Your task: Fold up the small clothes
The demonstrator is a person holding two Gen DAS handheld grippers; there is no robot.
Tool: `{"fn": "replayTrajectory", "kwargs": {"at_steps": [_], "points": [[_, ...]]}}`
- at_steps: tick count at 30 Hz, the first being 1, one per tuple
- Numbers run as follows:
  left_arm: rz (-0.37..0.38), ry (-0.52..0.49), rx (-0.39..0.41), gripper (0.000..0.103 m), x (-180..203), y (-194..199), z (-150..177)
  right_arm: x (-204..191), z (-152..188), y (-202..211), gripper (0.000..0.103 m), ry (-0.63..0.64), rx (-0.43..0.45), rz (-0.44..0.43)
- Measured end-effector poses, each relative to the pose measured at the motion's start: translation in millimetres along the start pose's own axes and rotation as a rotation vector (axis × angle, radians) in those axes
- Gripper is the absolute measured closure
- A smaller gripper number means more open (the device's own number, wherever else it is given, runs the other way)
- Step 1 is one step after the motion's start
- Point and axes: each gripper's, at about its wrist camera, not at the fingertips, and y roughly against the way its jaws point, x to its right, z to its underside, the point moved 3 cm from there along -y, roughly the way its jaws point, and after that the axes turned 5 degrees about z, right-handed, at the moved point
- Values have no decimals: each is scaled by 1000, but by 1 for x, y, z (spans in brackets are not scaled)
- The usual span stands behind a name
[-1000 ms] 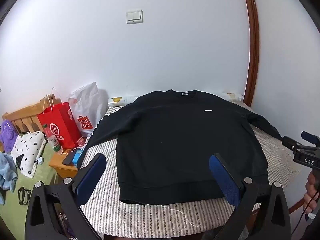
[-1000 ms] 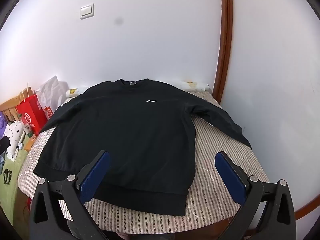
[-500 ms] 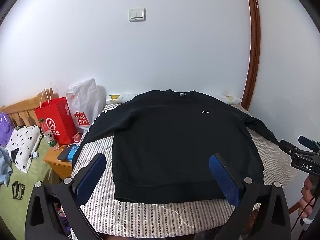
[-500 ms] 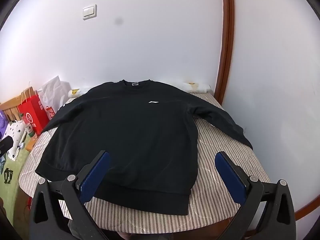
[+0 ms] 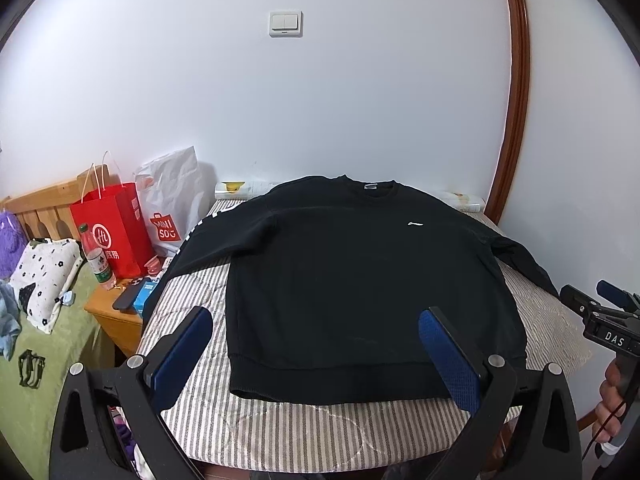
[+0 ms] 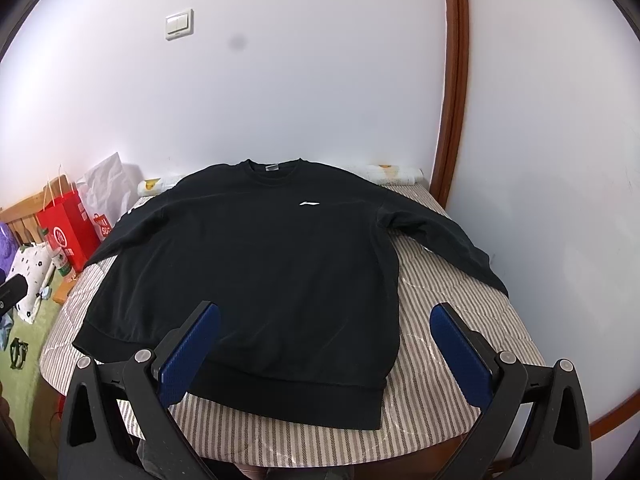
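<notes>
Both hand-held grippers, left (image 5: 316,344) and right (image 6: 326,340), have drawn back slightly, fingers spread and empty. Unfolded, the black sweatshirt (image 6: 256,264) lies flat on the striped tabletop (image 6: 440,312), so folding probably hasn't begun.

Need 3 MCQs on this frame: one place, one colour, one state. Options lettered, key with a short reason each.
1. Where does the red paper bag stand?
A. on the sweatshirt
B. left of the table, beside the white Miniso bag
C. against the wooden door frame

2. What colour is the sweatshirt?
A. grey
B. red
C. black

3. How does the sweatshirt lie?
A. flat, front up, sleeves spread
B. folded in half
C. held up by both grippers

Key: B, the bag stands on the nightstand left of the table. C, black with a small white chest logo. A, unfolded, and the left gripper and right gripper hover with jaws open.
</notes>
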Motion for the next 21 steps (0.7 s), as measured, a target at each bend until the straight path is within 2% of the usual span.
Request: {"fn": "replayTrajectory", "kwargs": {"at_steps": [21], "points": [[14, 28, 1, 0, -6, 2, -1, -3, 4, 1, 0, -10, 1, -12]]}}
